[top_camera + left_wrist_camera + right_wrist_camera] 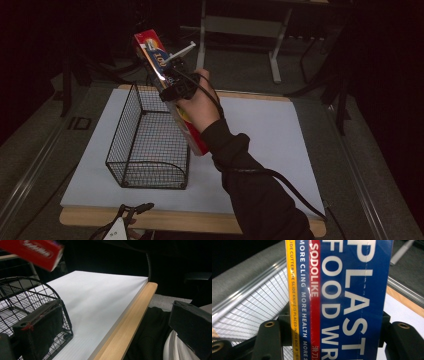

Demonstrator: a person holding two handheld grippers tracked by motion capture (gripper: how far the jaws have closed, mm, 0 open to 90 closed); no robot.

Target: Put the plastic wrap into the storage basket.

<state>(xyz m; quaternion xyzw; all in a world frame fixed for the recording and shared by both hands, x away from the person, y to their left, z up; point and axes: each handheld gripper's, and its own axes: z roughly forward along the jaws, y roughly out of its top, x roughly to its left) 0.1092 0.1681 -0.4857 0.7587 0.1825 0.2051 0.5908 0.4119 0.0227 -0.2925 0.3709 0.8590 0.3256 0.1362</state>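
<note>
The plastic wrap box (170, 95), long and tilted, hangs above the wire basket (150, 145) on the white mat (270, 140), clamped mid-length in your right gripper (172, 82). Judging by that, you're loading the basket: line the box up with its long axis first. Your left gripper (131, 212) waits at the table's near edge. Its own view catches the box's red end over the basket rim, jaws standing wide and empty. The right gripper view alone gives the lettering, both jaws pressed against the box's sides.
</note>
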